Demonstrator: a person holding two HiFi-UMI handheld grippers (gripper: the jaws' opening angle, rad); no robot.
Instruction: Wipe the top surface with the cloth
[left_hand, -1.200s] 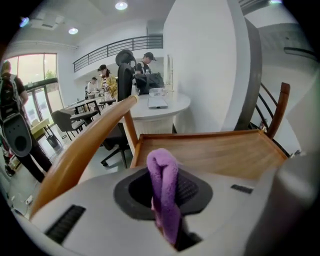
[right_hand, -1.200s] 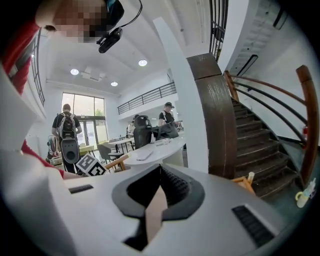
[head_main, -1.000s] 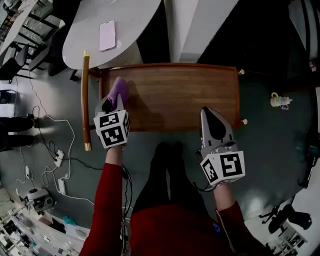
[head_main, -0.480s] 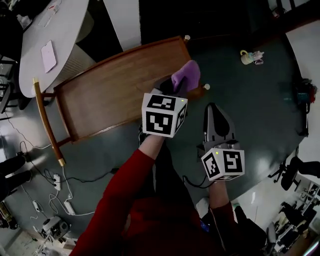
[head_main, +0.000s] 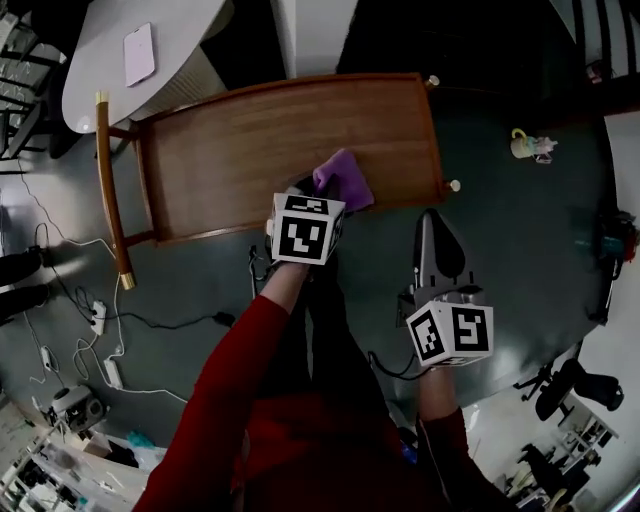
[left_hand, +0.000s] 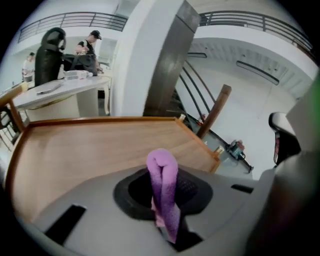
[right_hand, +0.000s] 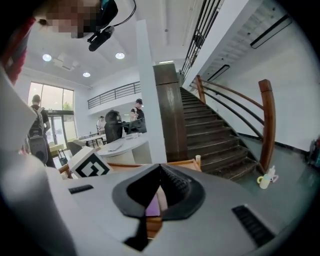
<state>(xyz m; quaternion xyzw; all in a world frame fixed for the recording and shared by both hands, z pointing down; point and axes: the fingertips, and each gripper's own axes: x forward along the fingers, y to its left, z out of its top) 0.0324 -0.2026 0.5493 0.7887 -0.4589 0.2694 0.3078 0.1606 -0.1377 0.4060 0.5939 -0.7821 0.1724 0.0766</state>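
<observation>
Cloth (head_main: 347, 180) clenched in left tongs (head_main: 320, 190), drawn back from worktop (head_main: 230, 150) right corner to frame centre, near edge. Suggests return wiping pass under way. Right tongs (head_main: 433, 218) closed empty, lower right.

Purple cloth (head_main: 345, 180), reddish-brown wood-grained top surface (head_main: 240, 150). The grey left gripper (head_main: 322, 190) and right gripper (head_main: 433, 216) carry black-and-white square markers. The sleeve (head_main: 230, 400) is red.
</observation>
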